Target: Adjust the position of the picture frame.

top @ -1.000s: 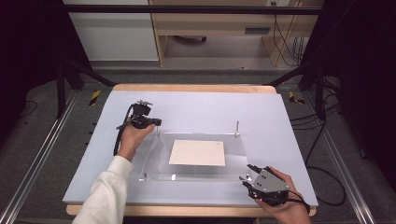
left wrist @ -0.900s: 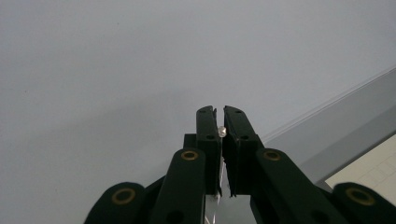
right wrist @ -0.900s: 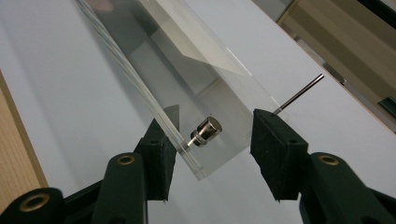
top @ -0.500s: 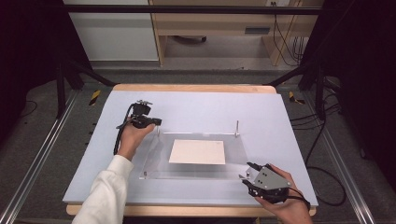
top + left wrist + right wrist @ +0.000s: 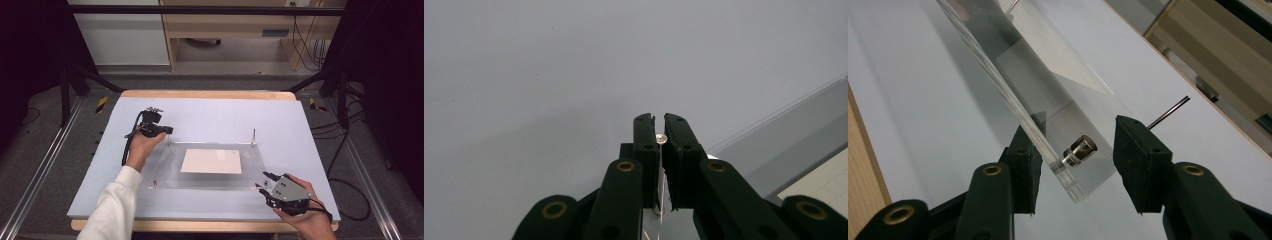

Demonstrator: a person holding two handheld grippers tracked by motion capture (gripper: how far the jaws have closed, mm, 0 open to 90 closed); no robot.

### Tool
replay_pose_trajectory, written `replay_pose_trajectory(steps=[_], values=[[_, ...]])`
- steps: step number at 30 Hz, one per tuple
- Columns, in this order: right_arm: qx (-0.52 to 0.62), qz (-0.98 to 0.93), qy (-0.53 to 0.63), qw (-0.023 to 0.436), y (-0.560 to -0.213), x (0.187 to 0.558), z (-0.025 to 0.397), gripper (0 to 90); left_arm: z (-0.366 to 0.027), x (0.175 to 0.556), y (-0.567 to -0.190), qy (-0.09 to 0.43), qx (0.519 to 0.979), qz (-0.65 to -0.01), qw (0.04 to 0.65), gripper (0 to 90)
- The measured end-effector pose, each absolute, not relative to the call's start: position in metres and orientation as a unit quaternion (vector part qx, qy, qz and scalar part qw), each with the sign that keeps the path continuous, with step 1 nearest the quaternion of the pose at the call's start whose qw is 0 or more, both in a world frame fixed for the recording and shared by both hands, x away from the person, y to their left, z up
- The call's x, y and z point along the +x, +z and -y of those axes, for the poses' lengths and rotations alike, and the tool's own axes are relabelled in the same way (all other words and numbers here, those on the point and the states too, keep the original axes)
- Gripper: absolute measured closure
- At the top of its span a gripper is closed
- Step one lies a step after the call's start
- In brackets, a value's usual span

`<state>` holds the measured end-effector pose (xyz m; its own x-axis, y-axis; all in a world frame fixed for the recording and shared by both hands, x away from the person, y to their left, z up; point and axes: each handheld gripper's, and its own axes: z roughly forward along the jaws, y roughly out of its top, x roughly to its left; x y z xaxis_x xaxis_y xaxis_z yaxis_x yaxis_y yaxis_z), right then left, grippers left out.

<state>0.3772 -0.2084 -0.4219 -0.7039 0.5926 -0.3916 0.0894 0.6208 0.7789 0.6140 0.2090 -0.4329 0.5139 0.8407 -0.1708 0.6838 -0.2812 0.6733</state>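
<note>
A clear acrylic plate (image 5: pixel 165 167) lies on the table with a white sheet (image 5: pixel 211 161) in its middle. My left gripper (image 5: pixel 167 131) is at the plate's far left corner. In the left gripper view this gripper (image 5: pixel 659 119) is shut on a thin upright metal pin (image 5: pixel 661 137). My right gripper (image 5: pixel 262 181) sits at the near right corner. It stands open (image 5: pixel 1077 137), its jaws on either side of the plate's corner (image 5: pixel 1048 75) and a small metal post (image 5: pixel 1080 149) there, touching neither.
Another thin pin (image 5: pixel 254 136) stands at the plate's far right corner, also seen as a pin (image 5: pixel 1168 112) in the right gripper view. A small post (image 5: pixel 154 184) marks the near left corner. The grey table mat (image 5: pixel 225 115) stretches behind the plate.
My right gripper has edged slightly forward and left, closer round the plate's near right corner. The left gripper has held still.
</note>
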Motion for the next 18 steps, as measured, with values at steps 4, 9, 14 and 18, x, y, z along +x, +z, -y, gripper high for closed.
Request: replay_pose_trajectory(steps=[4, 9, 14, 18], values=[[0.207, -0.839, 0.387, 0.323, -0.418, 0.379, 0.209, 55.8, -0.208, 0.614, -0.433, 0.118, 0.794, -0.478, 0.357, 83.2], [0.211, -0.838, 0.389, 0.321, -0.411, 0.382, 0.208, 57.7, -0.210, 0.613, -0.430, 0.137, 0.793, -0.473, 0.359, 78.5], [0.219, -0.836, 0.392, 0.316, -0.404, 0.387, 0.208, 58.9, -0.217, 0.606, -0.418, 0.165, 0.782, -0.463, 0.384, 71.1], [0.220, -0.837, 0.393, 0.312, -0.400, 0.390, 0.209, 59.1, -0.222, 0.599, -0.406, 0.179, 0.782, -0.451, 0.392, 66.9]])
